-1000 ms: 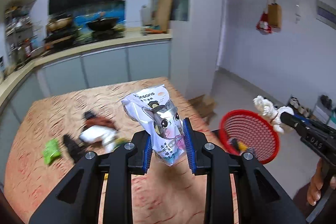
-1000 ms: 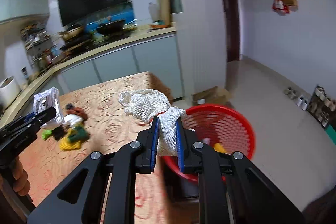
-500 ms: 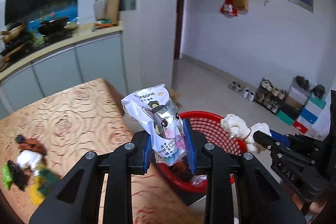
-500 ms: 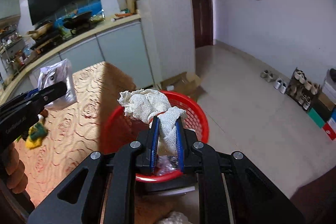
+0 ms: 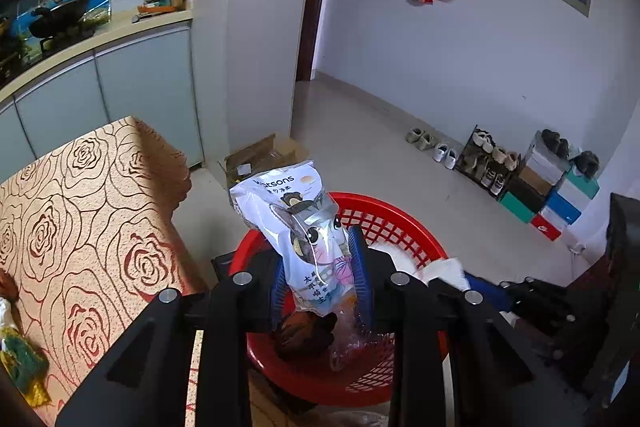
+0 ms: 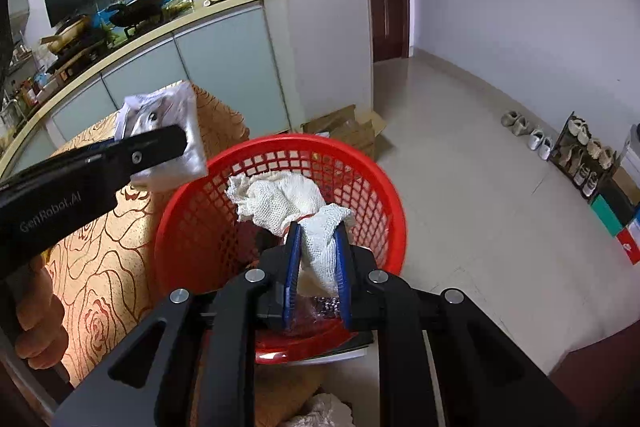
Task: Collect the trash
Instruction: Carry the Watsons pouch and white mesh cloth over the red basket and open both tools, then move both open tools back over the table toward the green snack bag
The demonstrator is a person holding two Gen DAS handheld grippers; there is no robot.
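My left gripper [image 5: 320,267] is shut on a white Watsons wipes packet [image 5: 300,223] with a cartoon cat and holds it over the red mesh basket [image 5: 396,227]. My right gripper [image 6: 318,259] is shut on a white mesh cloth [image 6: 280,203] and holds it above the same basket [image 6: 200,203]. The left gripper and its packet [image 6: 176,135] show at the left of the right wrist view. The basket holds some dark and clear trash [image 5: 304,335]. More trash [image 5: 20,359] lies on the table at the left edge.
The rose-patterned table [image 5: 80,227] is left of the basket. A cardboard box [image 5: 260,155] lies on the floor beyond it. Shoes and shoe boxes [image 5: 532,179] line the right wall. The kitchen counter [image 6: 160,39] runs along the back.
Both grippers have swung right from the table with their loads and now hang over the red basket. Neither has let go.
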